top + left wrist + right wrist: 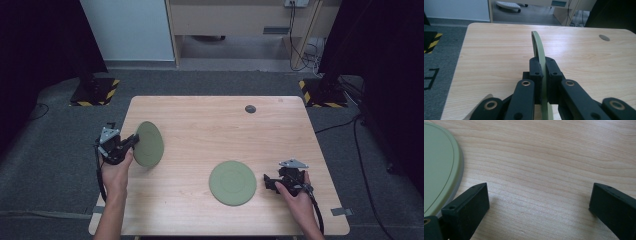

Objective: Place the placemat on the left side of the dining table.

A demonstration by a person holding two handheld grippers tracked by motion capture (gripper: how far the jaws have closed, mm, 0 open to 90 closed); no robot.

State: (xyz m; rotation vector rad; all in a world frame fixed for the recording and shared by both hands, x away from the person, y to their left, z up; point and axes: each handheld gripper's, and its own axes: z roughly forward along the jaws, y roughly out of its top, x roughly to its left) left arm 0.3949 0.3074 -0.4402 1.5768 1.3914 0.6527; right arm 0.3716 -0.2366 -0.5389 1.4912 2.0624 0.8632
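My left gripper [131, 142] clamps one green plate [149, 144] on edge (tilted above the table [200, 120]); my right gripper [537, 202] gapes beside the other plate [232, 182].

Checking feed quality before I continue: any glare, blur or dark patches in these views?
High view: soft, dark upper corners, table evenly lit. Left gripper view: window glare across the wood, held green plate sharp, jaw bases blurred. Right gripper view: sharp, faint shadow beside the flat green plate.

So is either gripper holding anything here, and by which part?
The left gripper clamps a green plate by its rim, holding it on edge. The right gripper is open and holds nothing, beside the other green plate.
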